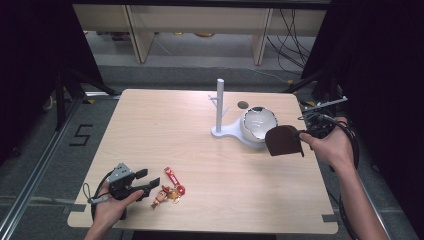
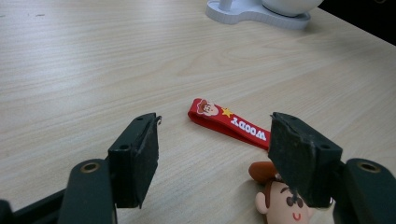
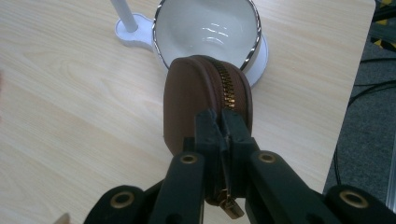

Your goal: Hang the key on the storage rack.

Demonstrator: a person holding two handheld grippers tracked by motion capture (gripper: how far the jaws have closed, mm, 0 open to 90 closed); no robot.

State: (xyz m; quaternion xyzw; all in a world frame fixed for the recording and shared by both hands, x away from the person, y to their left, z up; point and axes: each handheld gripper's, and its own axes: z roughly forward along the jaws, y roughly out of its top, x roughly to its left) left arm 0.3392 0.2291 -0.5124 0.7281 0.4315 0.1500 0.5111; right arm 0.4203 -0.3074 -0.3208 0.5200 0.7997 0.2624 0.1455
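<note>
A brown zip pouch (image 1: pixel 284 141) hangs above the table's right side, just in front of a white bowl (image 1: pixel 259 125). My right gripper (image 1: pixel 301 136) is shut on the pouch's zip edge; in the right gripper view the jaws (image 3: pixel 223 128) pinch the pouch (image 3: pixel 196 93) along its brass zipper. Near the front left, my left gripper (image 1: pixel 145 181) rests low with its jaws open. A key ring with a red strap (image 1: pixel 171 176) and a small cowboy figure (image 1: pixel 162 195) lies just right of it. In the left gripper view the strap (image 2: pixel 229 123) lies beyond the open jaws (image 2: pixel 215 154), and the figure's head (image 2: pixel 280 205) sits by the right jaw.
The bowl (image 3: pixel 205 28) sits on a white stand base with an upright white pole (image 1: pixel 219 105) bearing short pegs. A small dark hole (image 1: pixel 243 105) marks the table behind it. The table's right edge runs close to my right hand, and cables lie on the floor beyond it.
</note>
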